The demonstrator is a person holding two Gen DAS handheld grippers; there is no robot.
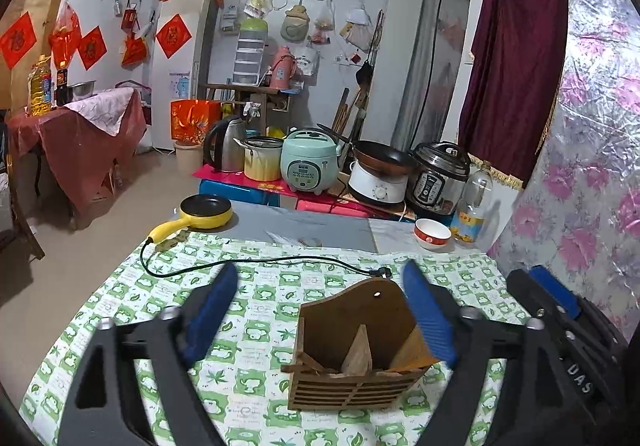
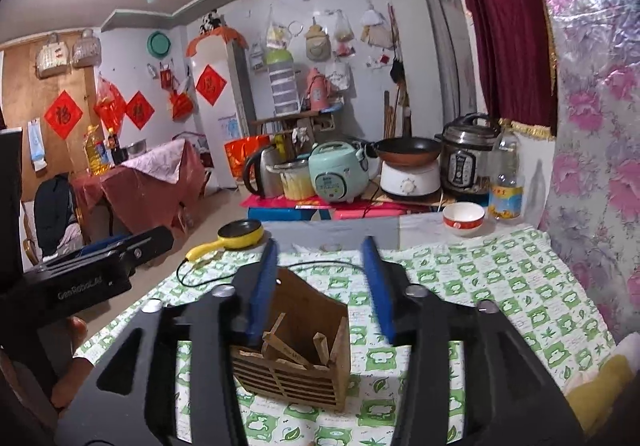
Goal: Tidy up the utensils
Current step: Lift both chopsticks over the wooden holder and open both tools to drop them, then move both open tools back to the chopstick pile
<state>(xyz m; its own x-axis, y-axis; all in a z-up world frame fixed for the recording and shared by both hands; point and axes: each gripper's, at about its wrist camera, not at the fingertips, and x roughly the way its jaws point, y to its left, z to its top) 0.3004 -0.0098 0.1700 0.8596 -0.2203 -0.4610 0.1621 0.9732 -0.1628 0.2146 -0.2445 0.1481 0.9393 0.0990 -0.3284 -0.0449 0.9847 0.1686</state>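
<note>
Lower centre of both frames: a wooden utensil holder [image 1: 352, 350] standing upright on the green-and-white checked cloth [image 1: 256, 330] of the desk, slatted front wall toward the cameras, tall back panel with a small hole behind, flat wooden pieces [image 2: 288, 346] leaning inside its compartments. In the left wrist view, left gripper [image 1: 320, 310] spread wide, blue fingers [image 1: 212, 310] apart with nothing held; the holder sitting between them, toward the right one, whose pad overlaps its right edge in the frame, contact impossible to judge. In the right wrist view, right gripper [image 2: 324, 286] likewise open and empty, its left blue finger [image 2: 262, 286] overlapping the holder's left rear corner, the other finger well clear to the right. At the left edge of that view, the body of the other gripper, a hand [image 2: 68, 358] partly seen below it. Further up the frame, a black cord [image 1: 240, 264] trailing across the cloth to the handle of a small yellow pan [image 1: 204, 211] at the desk's far left. Upper right of the desk, a red-and-white bowl [image 1: 433, 234] just beside a clear bottle [image 1: 472, 205]. Beyond, on a lower surface, a kettle [image 1: 224, 145], a mint rice cooker [image 1: 308, 163], a dark frying pan [image 1: 384, 157] on a white base, and a pressure cooker [image 1: 438, 177].
</note>
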